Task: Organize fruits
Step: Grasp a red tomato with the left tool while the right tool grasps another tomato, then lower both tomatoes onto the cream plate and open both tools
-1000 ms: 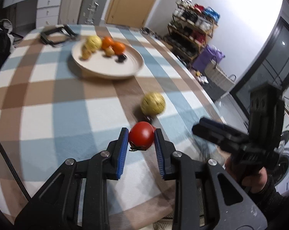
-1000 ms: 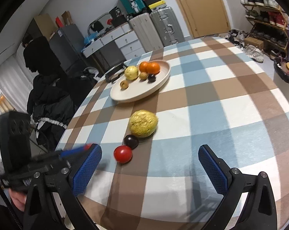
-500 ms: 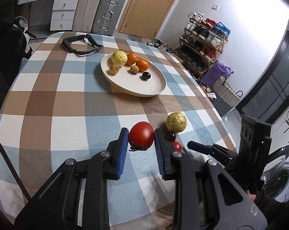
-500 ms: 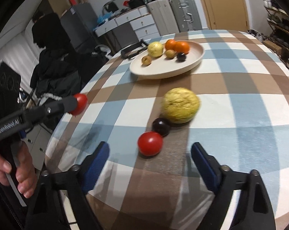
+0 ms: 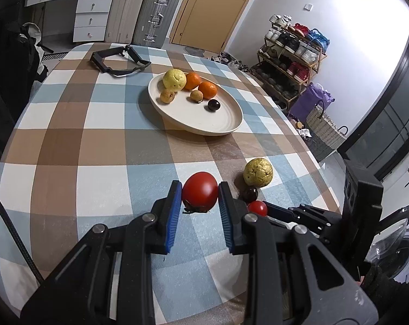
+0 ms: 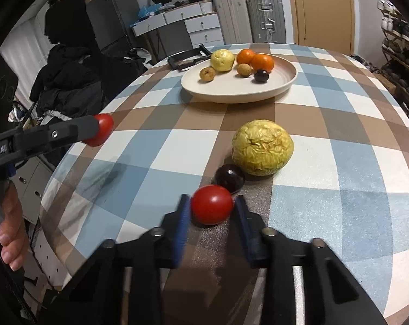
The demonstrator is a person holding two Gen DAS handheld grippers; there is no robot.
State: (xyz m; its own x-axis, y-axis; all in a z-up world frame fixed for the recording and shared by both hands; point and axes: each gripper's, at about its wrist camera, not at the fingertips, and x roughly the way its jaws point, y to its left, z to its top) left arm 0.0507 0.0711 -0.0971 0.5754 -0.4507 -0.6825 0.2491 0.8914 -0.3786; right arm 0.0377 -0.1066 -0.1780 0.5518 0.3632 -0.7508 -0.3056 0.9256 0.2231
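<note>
While the left gripper point(image 5: 199, 193) is clamped on a large red tomato point(image 5: 199, 191), lifted clear of the checked tablecloth point(image 5: 96, 140), the right gripper point(image 6: 211, 209) has just been closing around a smaller red tomato point(image 6: 212, 208) that sits on the cloth. Its blue pads point(image 6: 183, 216) flank that fruit on both sides and appear to press it, though they are motion-blurred in the right wrist view, so the contact is a fair reading rather than a certainty. Just beyond the small tomato, at about one o'clock from it, lies a dark plum point(image 6: 229, 178), touching or nearly touching it; a wrinkled yellow fruit point(image 6: 262, 151) rests just beside the plum, again toward one o'clock. Farther up the table, at twelve o'clock from this cluster, stands a cream plate point(image 6: 258, 92) holding a pale yellow fruit point(image 6: 222, 59), two oranges point(image 6: 261, 62), two small brown fruits point(image 6: 207, 74) and another dark plum point(image 6: 261, 76) (all gathered toward the plate's far side). A black strap-like frame point(image 5: 117, 61) lies beyond the plate, at about eleven o'clock in the left wrist view.
</note>
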